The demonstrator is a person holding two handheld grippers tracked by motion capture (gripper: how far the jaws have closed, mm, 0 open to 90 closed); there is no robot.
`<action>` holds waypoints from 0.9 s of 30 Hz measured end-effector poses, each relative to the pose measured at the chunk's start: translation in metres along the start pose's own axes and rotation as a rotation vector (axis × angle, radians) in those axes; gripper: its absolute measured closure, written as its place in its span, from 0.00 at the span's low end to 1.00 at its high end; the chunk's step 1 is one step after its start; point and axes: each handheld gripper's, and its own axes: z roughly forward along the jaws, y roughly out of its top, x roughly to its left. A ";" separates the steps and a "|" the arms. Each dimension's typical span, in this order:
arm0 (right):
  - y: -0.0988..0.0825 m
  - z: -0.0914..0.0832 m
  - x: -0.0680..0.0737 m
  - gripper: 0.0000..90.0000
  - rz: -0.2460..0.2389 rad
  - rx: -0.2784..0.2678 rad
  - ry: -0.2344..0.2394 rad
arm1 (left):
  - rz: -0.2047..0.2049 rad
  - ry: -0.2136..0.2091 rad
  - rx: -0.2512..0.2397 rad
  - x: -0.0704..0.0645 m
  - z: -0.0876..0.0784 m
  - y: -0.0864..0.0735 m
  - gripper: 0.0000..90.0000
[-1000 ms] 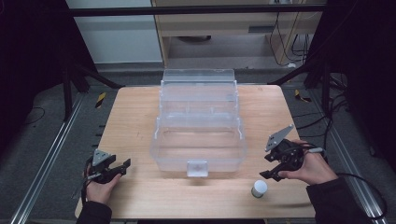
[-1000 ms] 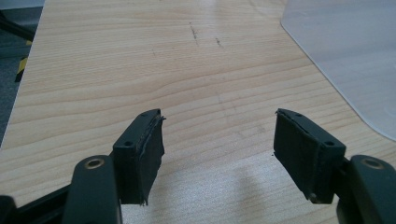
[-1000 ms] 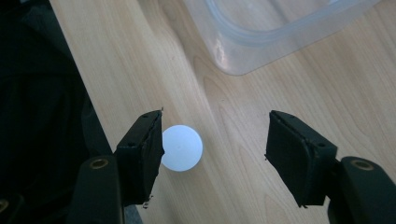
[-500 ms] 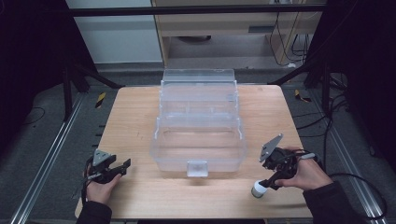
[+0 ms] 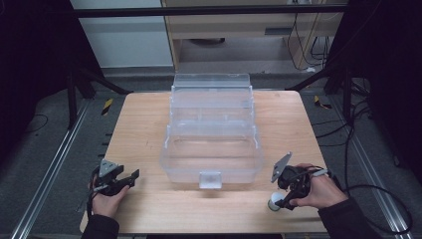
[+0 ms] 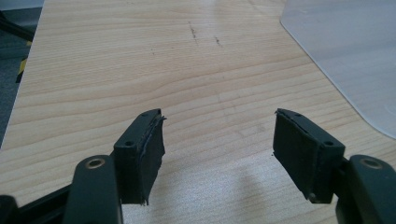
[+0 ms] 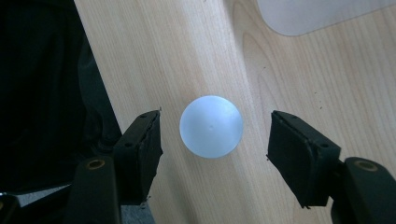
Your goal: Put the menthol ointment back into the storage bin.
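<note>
Moved since the earlier frame: the right gripper [image 5: 281,201] has come down from above the table's right side to the near right edge, and is now pointing down over the white round object [image 5: 274,203], which was lying clear of it before. Its jaws have just been opening wider, with the white round object between them.

Right gripper [image 7: 215,140] — jaws standing wide apart, pads not touching the white round object [image 7: 211,126], which is sitting on the wooden table [image 7: 289,84] midway between them with a gap on each side. The near table edge is running just beside the object in the right gripper view.

Left gripper [image 5: 119,180] — resting in the person's left hand near the front left corner of the wooden table [image 5: 139,134], unchanged in place. Left gripper [image 6: 217,144] jaws are standing open over bare wood, nothing between them.

Clear plastic box [image 5: 211,134] — sitting open at the table's middle, stepped tiers rising toward the far side; its corner [image 6: 345,56] is showing in the left gripper view. The white round object is lying apart from it, toward the near right.
</note>
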 end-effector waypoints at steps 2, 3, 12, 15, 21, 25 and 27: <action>0.001 0.002 0.001 0.39 -0.006 0.012 0.002 | 0.001 0.001 0.001 0.000 0.000 0.000 0.37; 0.001 0.002 0.001 0.39 -0.006 0.012 0.002 | 0.001 0.001 0.001 0.000 0.000 0.000 0.37; 0.001 0.015 0.001 0.40 -0.024 0.050 -0.006 | 0.006 0.003 0.004 0.000 0.000 0.000 0.37; 0.002 0.019 0.002 0.41 -0.033 0.057 -0.003 | 0.007 0.003 0.006 0.000 0.000 0.000 0.37; 0.004 0.027 0.002 0.44 -0.052 0.083 0.005 | 0.007 0.005 0.007 0.000 0.000 0.000 0.37; 0.005 0.031 0.002 0.47 -0.063 0.093 0.012 | 0.008 0.006 0.007 0.000 0.000 0.000 0.37; 0.006 0.032 0.001 0.48 -0.062 0.097 0.011 | 0.009 0.006 0.007 0.000 0.000 0.000 0.37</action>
